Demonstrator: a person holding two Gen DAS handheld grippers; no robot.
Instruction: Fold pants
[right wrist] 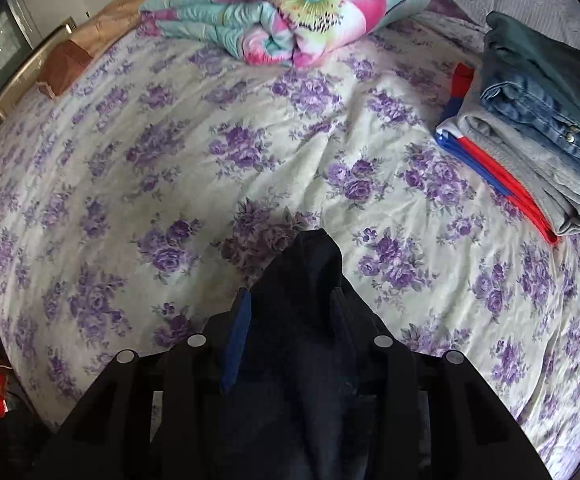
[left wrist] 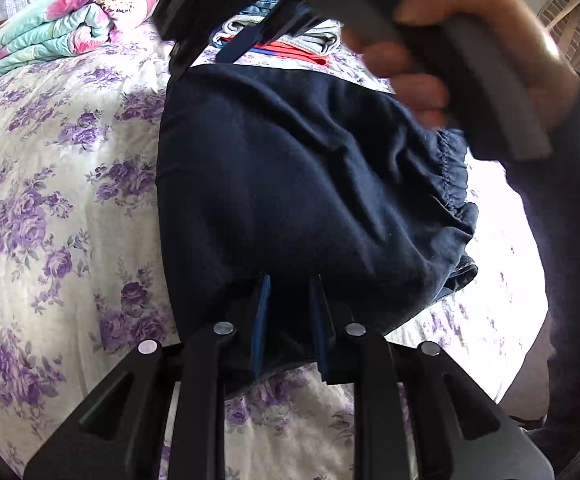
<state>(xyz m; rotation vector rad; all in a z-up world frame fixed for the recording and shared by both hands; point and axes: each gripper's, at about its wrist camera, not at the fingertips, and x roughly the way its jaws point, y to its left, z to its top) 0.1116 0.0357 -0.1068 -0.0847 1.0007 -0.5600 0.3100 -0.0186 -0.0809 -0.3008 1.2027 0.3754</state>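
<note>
Both grippers are gripping the navy pants (left wrist: 290, 184) above the floral bedsheet (right wrist: 250, 152). Left gripper (left wrist: 290, 312) and right gripper (right wrist: 290, 308) are each pinching fabric between nearly closed fingers.

A bed (right wrist: 250, 152) fills the room's middle, covered by a cream sheet (left wrist: 70, 200) with purple roses. A rolled floral quilt (right wrist: 290, 12) lies at its far end, folded clothes (right wrist: 538, 128) at the right. Daylight glares from a window (left wrist: 574, 32).
</note>
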